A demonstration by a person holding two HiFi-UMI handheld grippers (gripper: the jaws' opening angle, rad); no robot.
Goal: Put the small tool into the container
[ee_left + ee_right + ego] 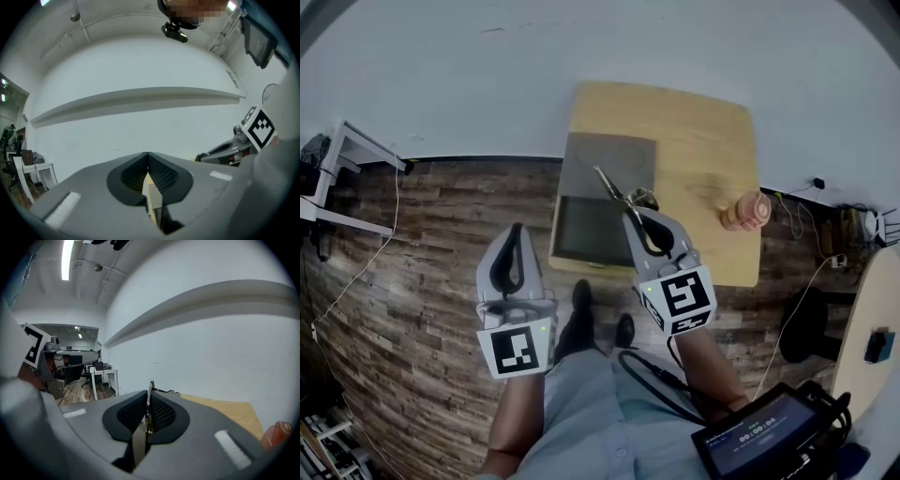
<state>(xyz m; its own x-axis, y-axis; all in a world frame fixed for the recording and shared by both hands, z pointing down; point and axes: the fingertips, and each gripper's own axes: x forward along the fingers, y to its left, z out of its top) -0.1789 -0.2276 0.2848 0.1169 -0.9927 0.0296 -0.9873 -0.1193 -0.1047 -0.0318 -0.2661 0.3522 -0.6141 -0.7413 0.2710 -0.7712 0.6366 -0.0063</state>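
R gripper (633,220) clamps the tool (614,187), in air over the container (581,234) on the table (712,141). L gripper (517,234) closed, empty. Step: carry, I think. Next needs lowering inside, then opening the 2 jaws.

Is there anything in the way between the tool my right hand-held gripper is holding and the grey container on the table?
Nothing visible. The small tool, clamped in the right hand-held gripper, hangs directly over the grey container. The pinkish object sits off to the right on the table.
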